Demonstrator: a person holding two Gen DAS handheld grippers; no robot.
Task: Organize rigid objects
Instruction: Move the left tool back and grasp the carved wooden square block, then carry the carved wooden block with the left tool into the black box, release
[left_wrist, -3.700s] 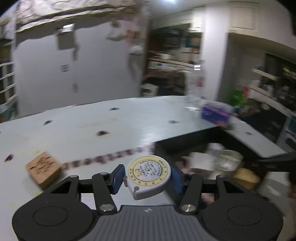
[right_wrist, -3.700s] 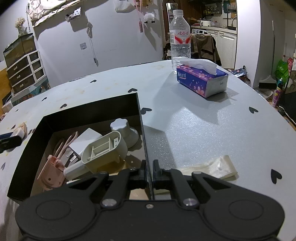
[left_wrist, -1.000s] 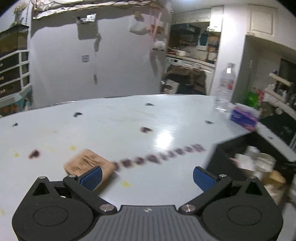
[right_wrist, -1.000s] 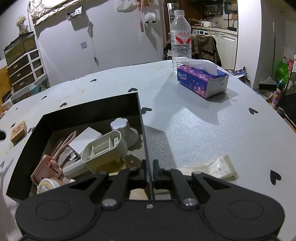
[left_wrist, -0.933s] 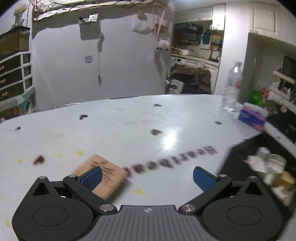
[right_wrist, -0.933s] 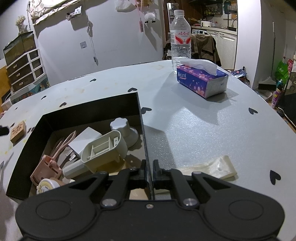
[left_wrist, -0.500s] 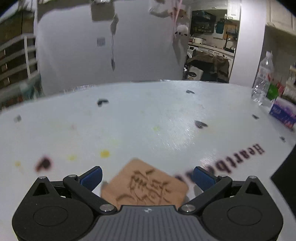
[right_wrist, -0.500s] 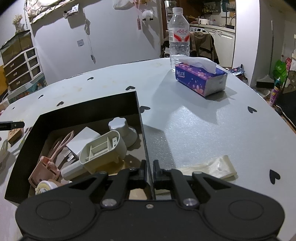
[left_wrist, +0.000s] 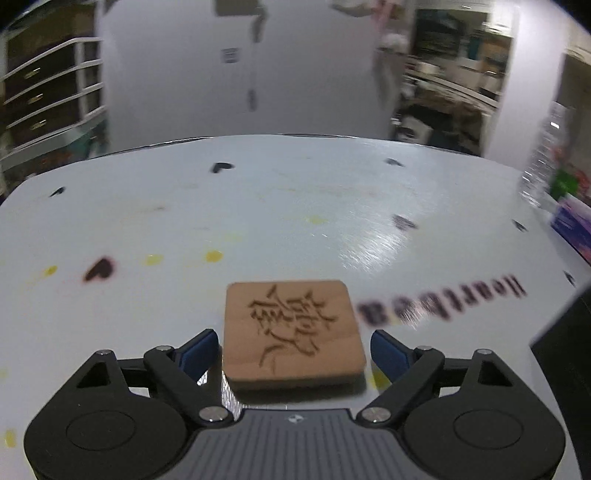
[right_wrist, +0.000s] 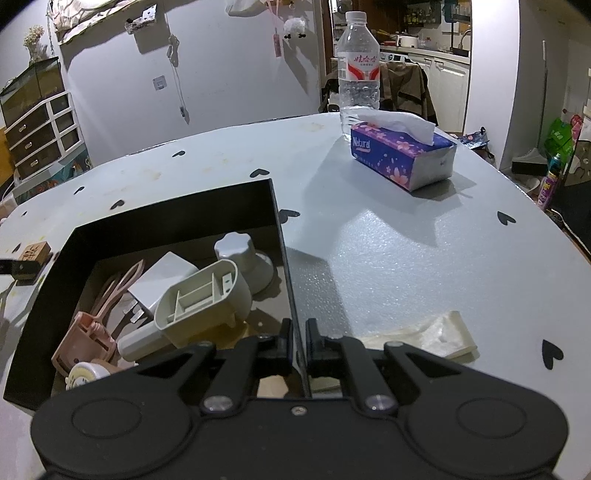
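Note:
A square wooden block (left_wrist: 293, 332) with a carved character lies flat on the pale table (left_wrist: 258, 206). My left gripper (left_wrist: 293, 349) is open around it, a blue pad (left_wrist: 197, 350) close to each side. In the right wrist view the same wooden block (right_wrist: 34, 253) shows far left, beside the black box (right_wrist: 173, 210). My right gripper (right_wrist: 295, 343) is shut on the box's right wall. Inside lie a cream tub (right_wrist: 201, 299), a white knob (right_wrist: 236, 254), a white square piece (right_wrist: 162, 277), a pink clip (right_wrist: 86, 336) and a yellow tape measure (right_wrist: 85, 373).
A purple tissue box (right_wrist: 402, 158) and a water bottle (right_wrist: 358, 70) stand at the table's far right. A crumpled clear plastic bag (right_wrist: 436, 336) lies right of the box. The box corner (left_wrist: 565, 350) is close on the left gripper's right.
The tape measure left my left gripper and now lies in the box. That gripper opened and swung left, bringing the wooden block between its fingers. My right gripper stayed on the box wall.

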